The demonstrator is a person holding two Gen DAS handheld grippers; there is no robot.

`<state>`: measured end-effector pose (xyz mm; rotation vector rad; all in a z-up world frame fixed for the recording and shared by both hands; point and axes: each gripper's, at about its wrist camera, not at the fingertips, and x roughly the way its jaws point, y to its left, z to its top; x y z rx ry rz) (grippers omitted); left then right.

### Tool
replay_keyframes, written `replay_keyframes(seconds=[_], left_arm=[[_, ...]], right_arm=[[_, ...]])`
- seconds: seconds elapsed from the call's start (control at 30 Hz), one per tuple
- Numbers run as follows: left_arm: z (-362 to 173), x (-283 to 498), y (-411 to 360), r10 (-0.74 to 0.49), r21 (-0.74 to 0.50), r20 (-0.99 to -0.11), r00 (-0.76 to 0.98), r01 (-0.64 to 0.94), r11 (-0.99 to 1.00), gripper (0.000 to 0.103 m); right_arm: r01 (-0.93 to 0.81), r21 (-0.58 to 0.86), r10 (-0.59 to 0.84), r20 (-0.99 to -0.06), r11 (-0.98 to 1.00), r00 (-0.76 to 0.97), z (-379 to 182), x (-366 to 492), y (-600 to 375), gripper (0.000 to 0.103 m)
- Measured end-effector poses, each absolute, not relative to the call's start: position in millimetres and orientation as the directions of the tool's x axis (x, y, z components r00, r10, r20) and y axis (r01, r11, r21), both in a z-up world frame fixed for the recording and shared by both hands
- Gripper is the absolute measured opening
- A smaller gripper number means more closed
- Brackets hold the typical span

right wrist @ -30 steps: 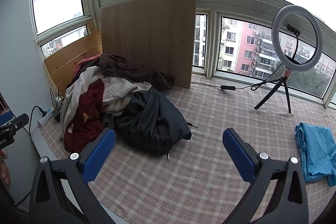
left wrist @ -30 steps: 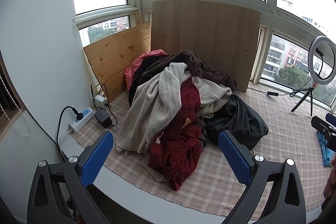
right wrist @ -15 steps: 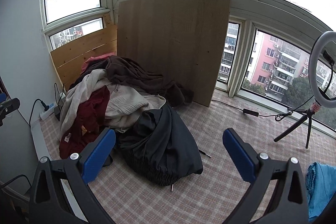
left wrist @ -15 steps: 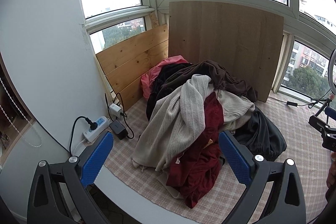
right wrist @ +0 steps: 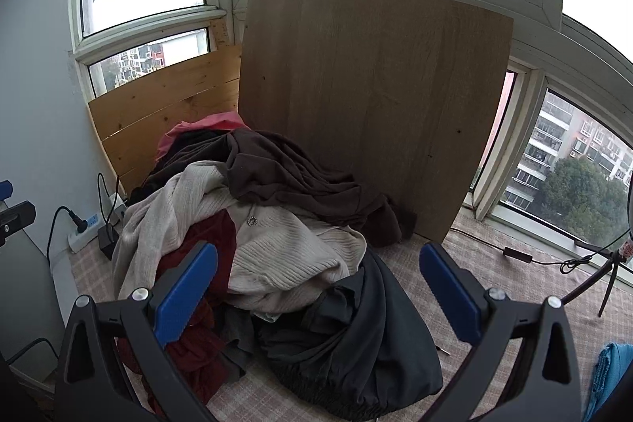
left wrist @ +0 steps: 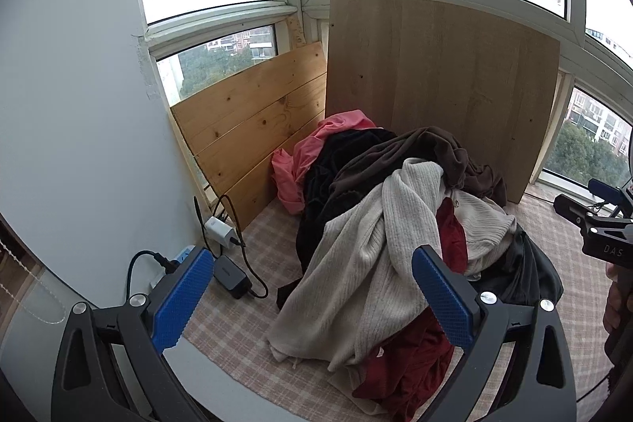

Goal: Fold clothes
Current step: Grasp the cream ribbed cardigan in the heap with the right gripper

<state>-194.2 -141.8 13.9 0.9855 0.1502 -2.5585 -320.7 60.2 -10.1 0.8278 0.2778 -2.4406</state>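
Observation:
A heap of clothes lies on the checked cloth (left wrist: pixel 273 224) in the window corner. On top are a cream ribbed knit (left wrist: pixel 356 263) (right wrist: pixel 277 244) and a brown garment (left wrist: pixel 427 153) (right wrist: pixel 285 173). A dark red garment (left wrist: pixel 411 374) (right wrist: pixel 209 236), a black one (right wrist: pixel 356 339) and a pink one (left wrist: pixel 316 149) lie among them. My left gripper (left wrist: pixel 310 297) is open, just short of the cream knit, with nothing between its blue pads. My right gripper (right wrist: pixel 318 293) is open above the cream and black clothes, holding nothing.
Two wooden boards (left wrist: pixel 439 82) (left wrist: pixel 253 129) lean against the windows behind the heap. A power strip (right wrist: pixel 81 230) with plugs, a charger (left wrist: pixel 231 273) and cables lies at the left wall. A tripod leg (right wrist: pixel 605 287) and a folded blue cloth (right wrist: pixel 609 370) are at the right.
Both grippers have swung left and moved closer to the heap, which now fills more of each view. The ring light has left the right wrist view. The clothes have not moved.

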Motion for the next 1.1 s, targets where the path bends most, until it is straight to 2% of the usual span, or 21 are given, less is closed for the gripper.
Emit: replay_keyframes(seconds=[0.23,0.57,0.67,0.73,0.83,0.93,1.1], left_arm=[[-3,-214,-173,-0.3,0.021,-0.665,-0.684,0.385,-0.923,0.101],[-31,-237,-199,-0.269,-0.002,-0.703,-0.658,0.38,-0.925,0.101],[-37,-236,-208,-0.265,-0.015,-0.714,-0.648,0.392,-0.92,0.101],[-40,-234,-212,-0.264,-0.019,-0.717,-0.645,0.396,-0.918,0.101],[-43,-232,-216,-0.263,-0.024,-0.722,-0.641,0.402,-0.915,0.101],[-45,-230,-219,-0.261,-0.033,-0.724,-0.639,0.41,-0.912,0.101],[-40,-226,-220,-0.256,-0.047,-0.716,-0.649,0.411,-0.91,0.101]], right_arm=[[0.621,0.105,-0.514,-0.676,-0.777,-0.528,-26,-348,-9,0.103],[0.683,-0.018,-0.43,-0.765,-0.73,-0.479,-58,-387,-106,0.099],[0.689,-0.045,-0.403,-0.783,-0.723,-0.473,-71,-392,-119,0.082],[0.695,-0.042,-0.403,-0.789,-0.717,-0.463,-76,-395,-123,0.055],[0.691,-0.01,-0.427,-0.78,-0.722,-0.457,-71,-395,-118,0.033],[0.691,0.023,-0.454,-0.769,-0.723,-0.449,-57,-394,-110,0.025],[0.674,0.14,-0.538,-0.726,-0.725,-0.428,-4,-397,-93,0.019]])
